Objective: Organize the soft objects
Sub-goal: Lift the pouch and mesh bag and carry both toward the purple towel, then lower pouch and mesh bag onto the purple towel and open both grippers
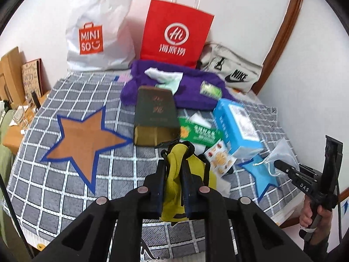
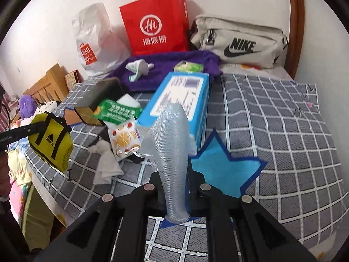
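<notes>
In the left wrist view, my left gripper (image 1: 176,152) is shut on a yellow Adidas bag (image 1: 174,179), held above the grey checked bedspread (image 1: 65,185). A brown star patch (image 1: 87,137) lies to its left. My right gripper (image 2: 174,174) is shut on a translucent white mesh pouch (image 2: 172,135), which stands up between its fingers over a blue star patch (image 2: 224,170). Each view also shows the other tool: the right gripper (image 1: 277,164) pinching the mesh pouch (image 1: 281,150), and the left gripper (image 2: 42,127) carrying the yellow bag (image 2: 52,146).
On the bed lie a blue box (image 2: 181,96), a dark green box (image 1: 154,118), a green packet (image 1: 200,133), a fruit-print packet (image 2: 124,139), a grey tissue (image 2: 104,163) and a purple towel (image 1: 189,89). A red paper bag (image 1: 176,32), a white Miniso bag (image 1: 98,32) and a Nike pouch (image 2: 237,41) lean against the wall.
</notes>
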A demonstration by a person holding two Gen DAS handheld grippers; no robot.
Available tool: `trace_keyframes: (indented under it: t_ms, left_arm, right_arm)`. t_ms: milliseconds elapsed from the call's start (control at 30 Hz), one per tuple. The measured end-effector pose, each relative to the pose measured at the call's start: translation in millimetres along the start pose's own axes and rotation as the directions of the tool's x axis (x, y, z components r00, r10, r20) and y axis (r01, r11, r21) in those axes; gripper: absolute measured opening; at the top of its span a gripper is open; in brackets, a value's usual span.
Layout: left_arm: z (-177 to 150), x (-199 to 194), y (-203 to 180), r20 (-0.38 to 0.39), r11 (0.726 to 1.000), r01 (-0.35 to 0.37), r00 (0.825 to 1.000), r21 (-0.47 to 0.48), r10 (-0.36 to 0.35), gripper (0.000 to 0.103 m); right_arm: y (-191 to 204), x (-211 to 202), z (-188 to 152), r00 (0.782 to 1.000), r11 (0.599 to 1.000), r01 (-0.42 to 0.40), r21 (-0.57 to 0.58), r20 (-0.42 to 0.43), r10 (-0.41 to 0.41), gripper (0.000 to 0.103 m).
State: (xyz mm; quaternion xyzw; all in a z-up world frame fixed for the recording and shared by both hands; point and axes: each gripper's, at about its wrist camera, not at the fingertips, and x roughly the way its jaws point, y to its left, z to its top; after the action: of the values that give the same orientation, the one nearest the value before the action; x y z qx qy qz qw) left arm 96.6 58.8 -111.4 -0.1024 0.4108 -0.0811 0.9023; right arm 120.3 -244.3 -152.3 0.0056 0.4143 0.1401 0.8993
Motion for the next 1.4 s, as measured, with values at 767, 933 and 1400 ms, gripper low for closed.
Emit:
trace_keyframes:
  t_ms: [767, 933, 1400]
  left_arm:
    - [99.0, 19.4, -4.9, 0.078, 0.999, -0.041, 0.996, -0.024, 0.043, 0.014]
    - [116.6, 35.0, -2.3, 0.065, 0.999, -0.043, 0.997, -0.028, 0.045, 0.014]
    - [156.5, 71.6, 25.0, 0.053, 0.993, -0.050, 0.997, -0.103, 0.056, 0.014]
  right_arm:
    - [2.1, 9.0, 120.8, 0.993, 1.000, -0.024, -0.015, 0.114, 0.026, 0.010]
    - [2.5, 25.6, 140.4, 0.993, 0.999, -0.035, -0.018, 0.112, 0.037, 0.010]
    - [-2.6, 70.4, 184.0, 0.994, 0.999, -0.029, -0.020, 0.102, 0.031, 0.010]
